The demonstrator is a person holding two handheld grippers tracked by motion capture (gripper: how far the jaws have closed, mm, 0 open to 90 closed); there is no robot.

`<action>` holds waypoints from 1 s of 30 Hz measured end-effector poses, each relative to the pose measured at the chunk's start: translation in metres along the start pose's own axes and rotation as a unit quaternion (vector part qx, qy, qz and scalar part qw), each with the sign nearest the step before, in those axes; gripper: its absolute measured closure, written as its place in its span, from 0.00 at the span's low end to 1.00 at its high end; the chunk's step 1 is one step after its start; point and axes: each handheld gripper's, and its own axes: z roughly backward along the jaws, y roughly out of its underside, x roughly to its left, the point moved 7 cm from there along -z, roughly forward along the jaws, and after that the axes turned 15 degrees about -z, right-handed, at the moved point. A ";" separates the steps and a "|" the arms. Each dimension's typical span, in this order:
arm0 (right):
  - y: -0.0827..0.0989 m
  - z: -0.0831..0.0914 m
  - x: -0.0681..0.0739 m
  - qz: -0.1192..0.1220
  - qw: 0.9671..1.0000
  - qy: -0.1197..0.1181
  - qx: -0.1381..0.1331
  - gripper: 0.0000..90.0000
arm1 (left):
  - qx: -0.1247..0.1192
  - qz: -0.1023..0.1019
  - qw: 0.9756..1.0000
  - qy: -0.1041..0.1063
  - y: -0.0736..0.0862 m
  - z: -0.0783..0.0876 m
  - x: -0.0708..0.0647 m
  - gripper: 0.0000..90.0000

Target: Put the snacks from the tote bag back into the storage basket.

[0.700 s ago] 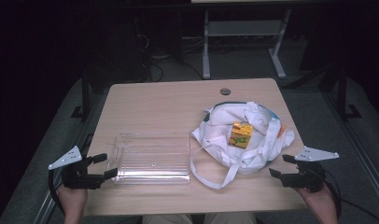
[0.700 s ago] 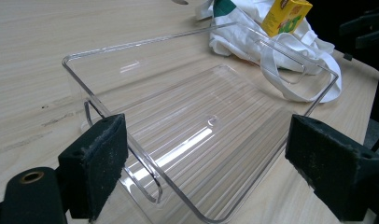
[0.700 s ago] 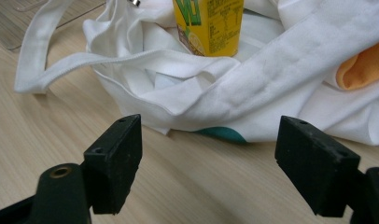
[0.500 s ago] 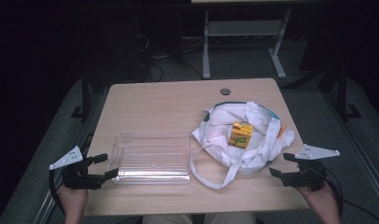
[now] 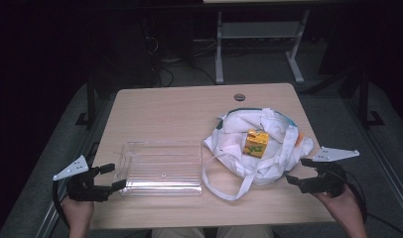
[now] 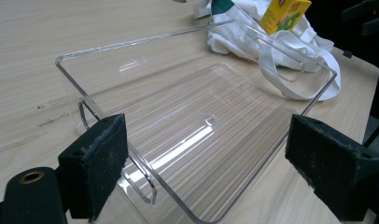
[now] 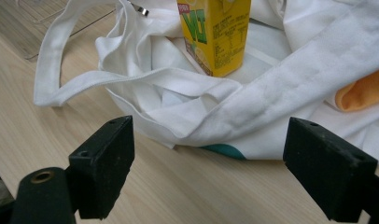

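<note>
A clear plastic tray (image 5: 162, 168) (image 6: 187, 126) lies on the wooden table, left of centre. A white cloth bag (image 5: 269, 148) (image 7: 271, 107) lies crumpled at the right, with a yellow drink carton (image 5: 256, 143) (image 7: 214, 32) (image 6: 285, 13) standing on it. My left gripper (image 5: 112, 177) (image 6: 206, 168) stands open at the tray's left edge, its jaws level with the tray's near rim and apart from it. My right gripper (image 5: 300, 172) (image 7: 211, 168) stands open just short of the bag's right side, nothing between its jaws.
The bag's long white strap (image 5: 229, 183) loops onto the table between tray and bag. An orange cloth (image 7: 365, 93) peeks out of the bag. A round grommet hole (image 5: 239, 97) sits near the table's far edge. Table legs (image 5: 219, 44) stand beyond on the dark floor.
</note>
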 end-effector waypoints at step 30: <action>-0.051 -0.024 0.009 0.066 0.996 -0.001 0.062 0.16 | -0.002 0.003 1.000 -0.001 0.000 0.000 0.000 0.14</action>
